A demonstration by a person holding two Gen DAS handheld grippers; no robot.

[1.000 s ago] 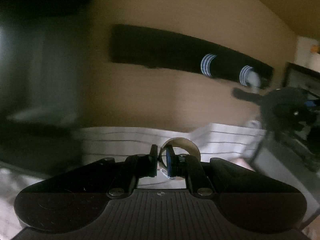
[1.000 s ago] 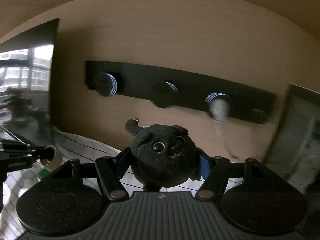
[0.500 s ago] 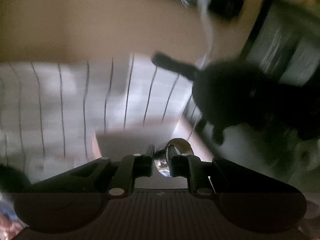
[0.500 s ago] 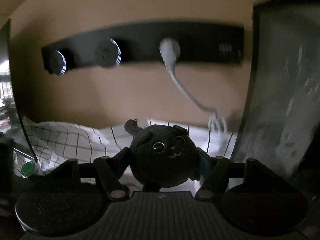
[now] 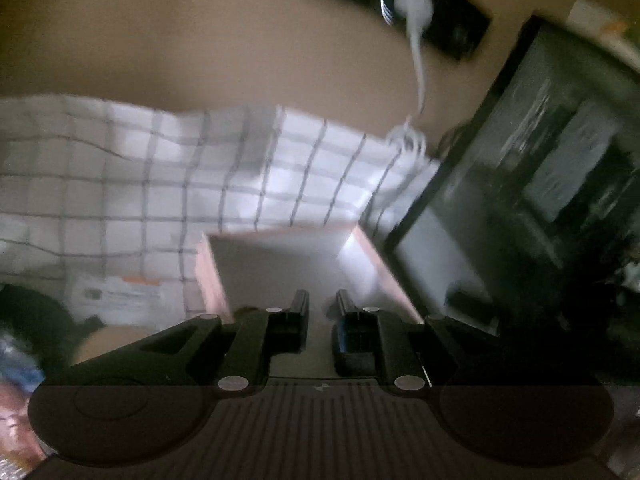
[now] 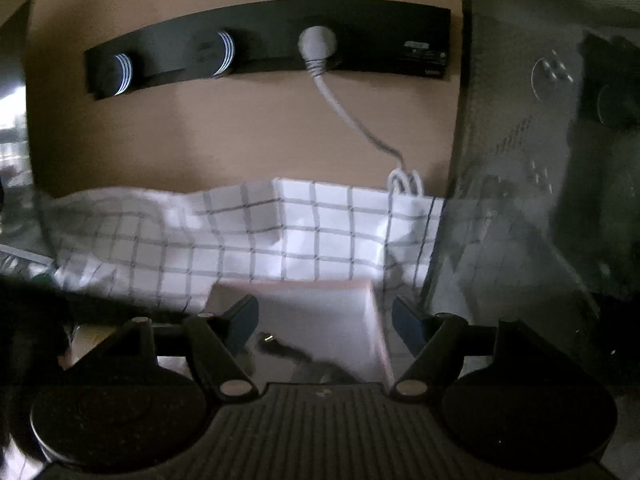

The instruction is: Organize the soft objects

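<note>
The right gripper (image 6: pixel 325 318) is standing wide, its jaws having just been opening, with nothing clamped. Only its view is showing the black plush toy (image 6: pixel 308 364) lying below it in the pink-rimmed box (image 6: pixel 370 286). The left gripper (image 5: pixel 322 306) is tilting down over that box, narrowly parted and empty, the checked cloth (image 5: pixel 120 184) beyond.

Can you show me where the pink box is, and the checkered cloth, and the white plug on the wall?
pink box (image 6: pixel 372 308), right wrist view, on its far right rim.
checkered cloth (image 6: pixel 320 236), right wrist view, on a flat middle part.
white plug (image 6: pixel 318 44), right wrist view, on its round head in the black strip.
</note>
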